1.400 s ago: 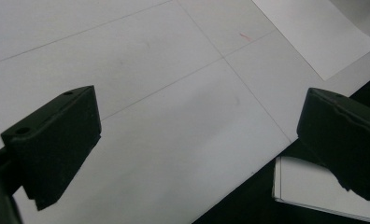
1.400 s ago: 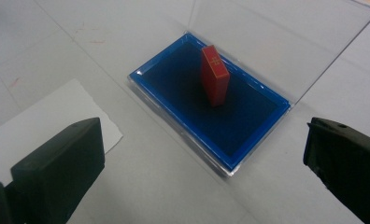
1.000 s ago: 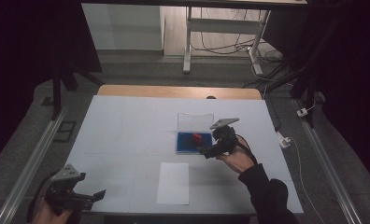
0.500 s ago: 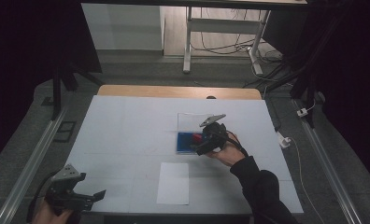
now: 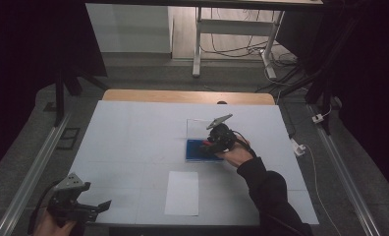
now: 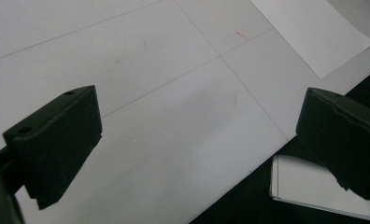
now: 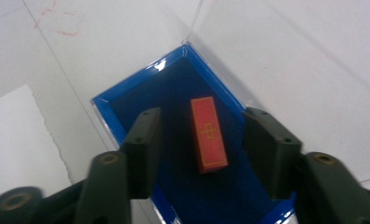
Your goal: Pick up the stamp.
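Looking down from the high view, we see the right tongs (image 5: 209, 145) held over a blue tray (image 5: 194, 150) near the middle of the white worktop (image 5: 133, 132). The right hand (image 5: 236, 155) grips them from the near right side. In the right gripper view, the right tongs (image 7: 199, 140) are released, with the jaws spread on either side of a red block (image 7: 208, 134). The block lies flat on the dark lining of the blue tray (image 7: 127, 93), and neither jaw touches it. A clear lid (image 5: 200, 126) stands just behind the tray. A white sheet of paper (image 5: 182, 192) lies nearer the front edge, apart from the tray. We see the left tongs (image 5: 101, 206) at the near left corner of the worktop. In the left gripper view, the left tongs (image 6: 197, 140) are released and hold nothing.
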`<state>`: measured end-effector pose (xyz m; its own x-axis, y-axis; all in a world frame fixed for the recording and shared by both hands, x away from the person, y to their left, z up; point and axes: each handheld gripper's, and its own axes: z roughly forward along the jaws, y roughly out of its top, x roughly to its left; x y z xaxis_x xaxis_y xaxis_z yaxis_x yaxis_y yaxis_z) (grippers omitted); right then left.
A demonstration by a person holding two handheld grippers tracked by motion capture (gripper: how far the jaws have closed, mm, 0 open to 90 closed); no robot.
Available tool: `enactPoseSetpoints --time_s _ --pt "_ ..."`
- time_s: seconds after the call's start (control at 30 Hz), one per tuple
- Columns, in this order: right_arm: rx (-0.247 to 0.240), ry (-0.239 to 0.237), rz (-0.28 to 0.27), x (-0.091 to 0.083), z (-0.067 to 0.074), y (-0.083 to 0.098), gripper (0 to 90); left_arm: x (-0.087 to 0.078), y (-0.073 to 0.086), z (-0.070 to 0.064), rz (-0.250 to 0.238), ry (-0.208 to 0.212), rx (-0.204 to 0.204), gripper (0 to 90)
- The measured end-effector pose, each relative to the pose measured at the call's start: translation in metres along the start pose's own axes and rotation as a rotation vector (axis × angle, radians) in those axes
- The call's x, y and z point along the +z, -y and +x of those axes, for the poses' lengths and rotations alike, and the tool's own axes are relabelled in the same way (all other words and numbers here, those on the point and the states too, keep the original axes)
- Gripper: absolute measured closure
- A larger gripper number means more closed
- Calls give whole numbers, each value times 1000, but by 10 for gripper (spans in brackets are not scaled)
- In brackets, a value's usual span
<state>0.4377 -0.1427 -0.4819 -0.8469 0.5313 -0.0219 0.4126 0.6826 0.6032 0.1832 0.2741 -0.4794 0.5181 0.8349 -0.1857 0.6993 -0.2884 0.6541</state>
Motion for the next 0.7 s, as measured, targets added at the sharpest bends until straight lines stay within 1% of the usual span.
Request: enactPoseSetpoints --time_s 0.03,0.07,0.1,0.13,0.17,0.27,0.3,0.33,0.43,0.5,0.53,0.6,0.7 --pt "-4 -7 3 0 -1 0 558 0 0 0 0 0 0 5" --pt "-4 -7 3 0 -1 0 558 0 0 0 0 0 0 5" --pt "-4 -10 3 1 -2 0 589 0 0 0 0 -1 -1 5" --pt "-1 -18 9 2 -3 0 642 0 0 0 0 0 -1 6" --pt "-1 -18 9 2 -3 0 642 0 0 0 0 0 -1 6" --pt "-7 -18 15 2 -3 0 757 0 0 0 1 -1 0 6" --pt "-12 -15 19 2 -3 0 775 0 0 0 0 -1 1 6" --pt "-12 -2 17 2 -3 0 787 0 0 0 0 0 1 6" --pt "-13 2 10 1 -3 0 789 0 0 0 1 1 1 6" --pt "-11 0 -1 -2 -3 0 790 0 0 0 1 0 3 7" --pt "-4 -6 -15 -5 -3 0 791 0 0 0 1 0 4 6" --pt "-3 -8 -20 -7 -2 0 791 0 0 -1 1 0 5 6" --pt "0 -19 -25 -14 0 0 791 0 0 -1 -1 0 6 7"
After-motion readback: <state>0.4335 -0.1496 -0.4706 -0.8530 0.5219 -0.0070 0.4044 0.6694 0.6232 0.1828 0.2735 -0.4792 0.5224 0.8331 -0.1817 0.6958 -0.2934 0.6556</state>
